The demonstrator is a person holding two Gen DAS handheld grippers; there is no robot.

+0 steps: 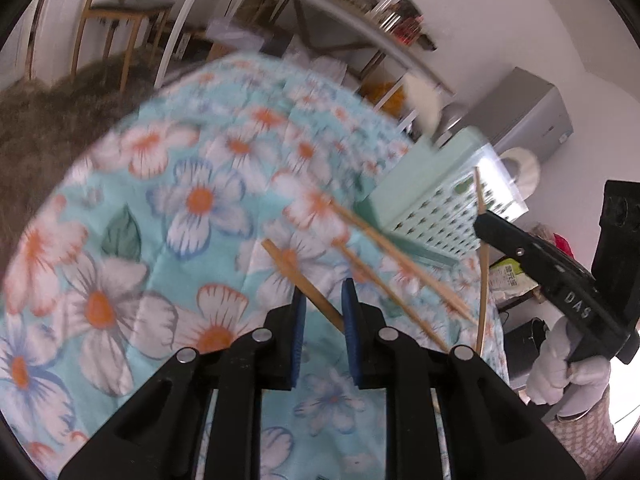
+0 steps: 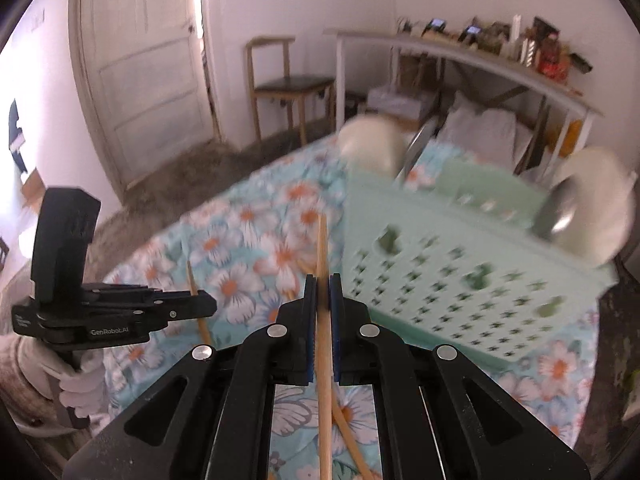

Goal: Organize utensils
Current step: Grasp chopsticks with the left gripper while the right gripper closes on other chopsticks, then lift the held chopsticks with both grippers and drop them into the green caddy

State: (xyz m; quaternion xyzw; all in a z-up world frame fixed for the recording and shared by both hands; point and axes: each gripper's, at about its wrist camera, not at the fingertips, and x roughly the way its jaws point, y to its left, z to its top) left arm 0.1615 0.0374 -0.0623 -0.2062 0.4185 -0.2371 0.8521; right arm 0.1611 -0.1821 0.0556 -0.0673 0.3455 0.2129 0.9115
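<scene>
The right gripper (image 2: 322,280) clamps one chopstick (image 2: 322,240) between its fingers, lifted above the flowered cloth (image 1: 168,208). The left gripper (image 1: 323,292) grasps another chopstick (image 1: 298,276) near its far end. Two more chopsticks (image 1: 400,264) lie just left of the green basket (image 2: 460,280).

Right tongs (image 2: 322,280) clamp a wooden chopstick (image 2: 322,240) above the floral cloth (image 2: 240,240), beside a green basket (image 2: 460,248).

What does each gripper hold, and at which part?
Right gripper pinches one chopstick around mid-length. Left gripper holds another chopstick, gripped toward one end.
</scene>
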